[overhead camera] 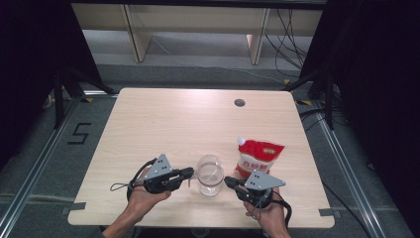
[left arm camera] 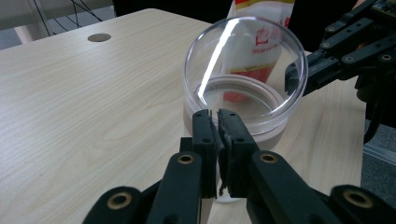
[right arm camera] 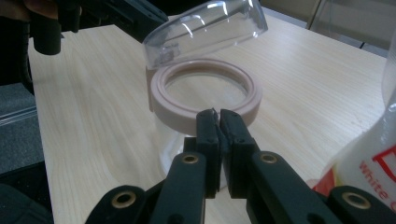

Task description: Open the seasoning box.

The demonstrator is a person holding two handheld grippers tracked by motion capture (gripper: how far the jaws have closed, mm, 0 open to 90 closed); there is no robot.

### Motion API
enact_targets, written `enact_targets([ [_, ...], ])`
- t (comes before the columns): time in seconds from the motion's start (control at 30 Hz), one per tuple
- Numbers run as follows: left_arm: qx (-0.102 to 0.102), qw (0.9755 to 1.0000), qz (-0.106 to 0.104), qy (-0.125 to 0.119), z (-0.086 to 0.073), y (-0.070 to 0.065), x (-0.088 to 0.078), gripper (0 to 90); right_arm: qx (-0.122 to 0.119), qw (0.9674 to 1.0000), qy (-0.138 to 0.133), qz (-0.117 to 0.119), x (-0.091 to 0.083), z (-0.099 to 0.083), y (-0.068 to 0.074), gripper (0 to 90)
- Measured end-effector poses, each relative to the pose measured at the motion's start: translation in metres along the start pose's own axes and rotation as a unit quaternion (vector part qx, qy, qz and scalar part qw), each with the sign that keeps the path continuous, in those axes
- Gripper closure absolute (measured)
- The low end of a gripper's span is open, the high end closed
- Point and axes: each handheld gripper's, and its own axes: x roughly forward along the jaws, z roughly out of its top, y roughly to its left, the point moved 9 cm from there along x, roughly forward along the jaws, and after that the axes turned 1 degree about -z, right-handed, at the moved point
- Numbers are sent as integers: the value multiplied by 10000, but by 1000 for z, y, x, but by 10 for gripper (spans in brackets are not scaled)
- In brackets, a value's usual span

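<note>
A clear jar (overhead camera: 210, 174) with a pale pink rim (right arm camera: 161, 100) stands near the table's front edge. Its clear hinged lid (right arm camera: 205, 28) is swung up and leans toward the left gripper's side. My left gripper (overhead camera: 190, 172) is shut, its tips (left arm camera: 218, 114) close against the jar just below the raised lid (left arm camera: 243, 56). My right gripper (overhead camera: 228, 181) is shut too, its tips (right arm camera: 218, 114) right at the near side of the pink rim. A red and white bag (overhead camera: 258, 156) lies just behind the right gripper and shows through the lid in the left gripper view.
The light wooden table (overhead camera: 163, 119) has a round cable hole (overhead camera: 239, 102) near its far edge. Wooden furniture (overhead camera: 198, 20) and loose cables (overhead camera: 287, 29) lie on the floor beyond. Dark stands flank the table on both sides.
</note>
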Motion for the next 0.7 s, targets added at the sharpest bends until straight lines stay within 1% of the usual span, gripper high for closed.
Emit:
enact_targets([
  [0.03, -97, 10000, -10, -8, -1, -1, 0, 855, 53, 10000, -42, 12, 3, 2, 1, 869],
  [0.07, -97, 10000, -10, -8, -1, -1, 0, 855, 53, 10000, -42, 12, 3, 2, 1, 869],
  [0.1, -101, 9999, -12, -12, 0, -1, 0, 855, 57, 9999, -111, -9, 4, 4, 1, 869],
  [0.13, -67, 10000, -10, -8, 0, 0, 0, 854, 58, 9999, -113, 95, 5, 6, 2, 869],
  [0.17, -90, 10000, -18, -9, 0, -1, 0, 854, 33, 9999, -116, 54, 4, 8, 2, 870],
  [0.2, -98, 10000, -18, -9, 0, -1, 0, 853, 118, 9997, -190, 108, 5, 11, 4, 869],
  [0.23, -78, 10000, -20, -10, 0, -1, 0, 853, 28, 9998, -206, 78, 4, 15, 4, 869],
  [0.3, -82, 10000, 3, 16, -1, -1, -1, 853, 27, 9997, -234, 70, 5, 17, 5, 869],
  [0.33, -80, 10000, 4, 19, -1, -1, -1, 852, 20, 9996, -258, 121, 6, 19, 7, 870],
  [0.37, -65, 10000, 0, 23, -1, -1, -1, 850, 40, 9997, -218, 53, 6, 19, 6, 869],
  [0.4, -56, 10000, -21, 31, -1, -1, -1, 844, -4, 9995, -286, 115, 8, 21, 8, 869],
  [0.43, -56, 10000, -34, 29, -1, -1, -1, 818, -20, 9996, -257, 81, 9, 21, 8, 869],
  [0.47, -32, 10000, -53, 2, 0, -1, -2, 818, -20, 9996, -257, 81, 9, 21, 8, 869],
  [0.5, -119, 9999, -64, -26, 0, -1, -2, 789, -1, 9998, -195, 98, 8, 20, 9, 869],
  [0.53, -241, 9996, -128, -55, 0, -2, -2, 752, 38, 9998, -189, 73, 8, 20, 8, 869],
  [0.57, -284, 9995, -97, -49, 1, -2, -4, 671, 15, 9997, -227, 62, 9, 20, 8, 870],
  [0.6, -278, 9995, -142, -66, 2, -2, -5, 671, 15, 9997, -227, 62, 9, 20, 8, 870],
  [0.63, -303, 9994, -160, -77, 3, -3, -7, 639, 52, 9998, -200, 55, 9, 20, 9, 869],
  [0.67, -294, 9994, -154, -79, 3, -4, -9, 605, -11, 9997, -219, 78, 9, 20, 9, 869],
  [0.7, -252, 9996, -146, 0, 2, -4, -11, 563, -10, 9997, -232, 81, 9, 21, 9, 868],
])
